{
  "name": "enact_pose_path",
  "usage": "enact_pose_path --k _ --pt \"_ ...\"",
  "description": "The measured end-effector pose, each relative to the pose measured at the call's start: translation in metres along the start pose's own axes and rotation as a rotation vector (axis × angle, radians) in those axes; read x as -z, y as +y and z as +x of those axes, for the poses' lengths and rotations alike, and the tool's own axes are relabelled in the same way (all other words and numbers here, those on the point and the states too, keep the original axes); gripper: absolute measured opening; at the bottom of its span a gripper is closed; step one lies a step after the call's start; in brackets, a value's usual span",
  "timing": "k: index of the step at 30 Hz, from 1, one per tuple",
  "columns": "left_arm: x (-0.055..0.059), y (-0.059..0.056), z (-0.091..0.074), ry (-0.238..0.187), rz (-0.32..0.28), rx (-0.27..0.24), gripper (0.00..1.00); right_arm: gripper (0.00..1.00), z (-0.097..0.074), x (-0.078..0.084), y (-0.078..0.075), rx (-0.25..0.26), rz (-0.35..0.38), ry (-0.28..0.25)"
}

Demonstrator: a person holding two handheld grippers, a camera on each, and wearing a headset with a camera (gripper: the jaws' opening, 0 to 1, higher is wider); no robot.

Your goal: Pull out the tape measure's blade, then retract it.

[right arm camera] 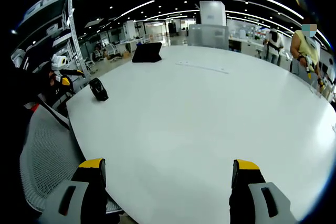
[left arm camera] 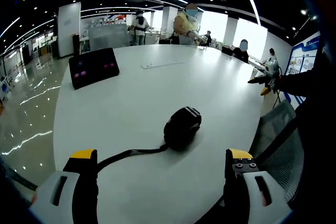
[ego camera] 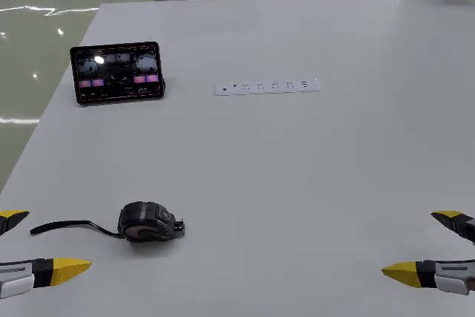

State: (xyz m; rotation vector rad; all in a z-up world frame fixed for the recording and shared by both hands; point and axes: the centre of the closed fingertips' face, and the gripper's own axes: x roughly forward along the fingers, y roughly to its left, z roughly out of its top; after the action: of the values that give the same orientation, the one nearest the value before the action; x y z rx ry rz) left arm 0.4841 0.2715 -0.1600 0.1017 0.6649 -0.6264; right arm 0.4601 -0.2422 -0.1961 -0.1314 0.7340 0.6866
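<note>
White tabletop (ego camera: 297, 168) | tape measure (ego camera: 148, 222) lies near its front-left edge | left hand-held gripper (ego camera: 59, 239) just beside it, jaws wide apart, empty | right hand-held gripper (ego camera: 408, 243) well apart, jaws wide, empty

On 1 white table (ego camera: 297, 168) lies 1 black tape measure (ego camera: 148, 221) with 1 black strap (ego camera: 63, 225) trailing from it. There is 1 dark tablet (ego camera: 116, 72), standing with its screen lit, and 1 white power strip (ego camera: 267, 86); its sockets are too small to count. There are 2 grippers, the left gripper (left arm camera: 161, 156) and the right gripper (right arm camera: 169, 163), each with 2 yellow-tipped jaws, 4 tips in all. 1 grey mesh chair (right arm camera: 44, 156) sits at the table's edge. Beyond the table, the left gripper view shows at least 3 people (left arm camera: 188, 24).
</note>
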Motion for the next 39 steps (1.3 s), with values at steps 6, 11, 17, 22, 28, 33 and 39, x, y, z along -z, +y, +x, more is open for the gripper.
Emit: enact_pose_path --k 6,11,17,22,28,33,39 --pt "-0.009 0.001 0.001 -0.028 0.019 -0.007 0.99 0.99 0.0 -0.001 -0.003 0.003 0.007 -0.003" --pt "-0.008 0.001 0.0 -0.021 0.015 -0.01 0.99 0.99 0.0 -0.001 -0.003 0.003 0.017 -0.008" --pt "-0.008 -0.001 -0.001 -0.021 0.008 -0.002 0.99 0.99 0.0 0.001 -0.005 0.003 0.019 -0.007" --pt "-0.008 -0.002 -0.001 -0.017 0.014 0.002 0.99 0.99 -0.002 0.002 -0.004 0.004 0.025 -0.007" --pt "-0.01 -0.001 -0.001 -0.016 0.015 0.006 0.99 0.99 -0.004 0.002 -0.005 0.009 0.031 -0.011" --pt "-0.013 0.001 0.0 -0.024 0.01 0.004 0.99 0.99 -0.004 0.003 -0.005 0.01 0.033 -0.007" --pt "-0.016 -0.003 0.005 -0.032 0.009 0.014 0.99 0.99 -0.004 0.001 -0.002 0.011 0.029 -0.013"
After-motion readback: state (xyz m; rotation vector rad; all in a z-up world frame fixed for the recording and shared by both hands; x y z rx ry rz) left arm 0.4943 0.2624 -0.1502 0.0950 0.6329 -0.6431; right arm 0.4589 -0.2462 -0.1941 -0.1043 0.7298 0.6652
